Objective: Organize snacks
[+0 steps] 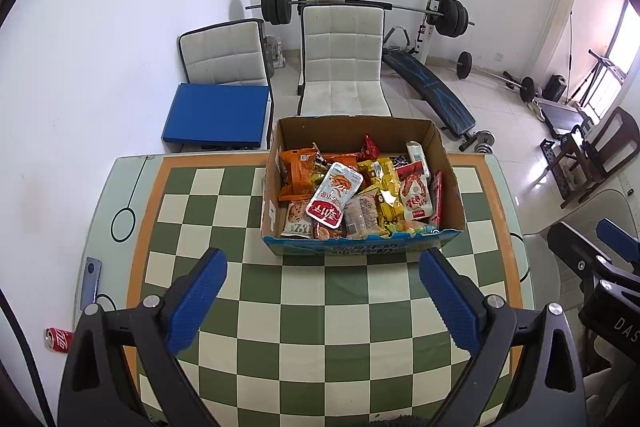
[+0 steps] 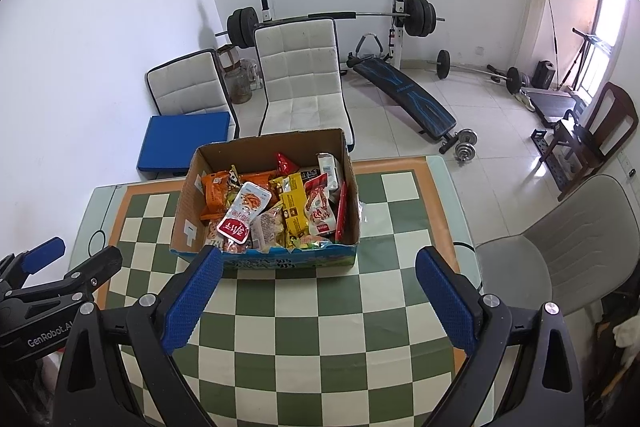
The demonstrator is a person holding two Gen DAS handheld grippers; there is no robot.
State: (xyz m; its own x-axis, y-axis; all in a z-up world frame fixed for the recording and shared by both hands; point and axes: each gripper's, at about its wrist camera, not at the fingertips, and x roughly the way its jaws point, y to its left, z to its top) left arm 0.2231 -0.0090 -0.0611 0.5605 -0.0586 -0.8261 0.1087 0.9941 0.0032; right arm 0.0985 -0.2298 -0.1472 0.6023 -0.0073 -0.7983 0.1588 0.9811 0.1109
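Observation:
An open cardboard box (image 1: 450,183) (image 2: 188,211) full of several snack packets stands on the far half of the checkered table (image 1: 320,307) (image 2: 320,307). A white-and-red pouch (image 1: 334,193) (image 2: 242,212) lies on top of the pile, beside orange (image 1: 297,173) and yellow (image 1: 386,187) packets. My left gripper (image 1: 322,267) hovers open in front of the box with nothing between its blue pads. My right gripper (image 2: 320,263) is also open and empty, just short of the box's front wall. Each gripper shows at the edge of the other's view.
A phone (image 1: 90,281) lies at the table's left edge, and a red can (image 1: 58,339) lies on the floor below it. Two white chairs (image 1: 340,63) and a blue cushion (image 1: 216,115) stand behind the table. A grey chair (image 2: 560,247) is at the right. Gym equipment fills the far floor.

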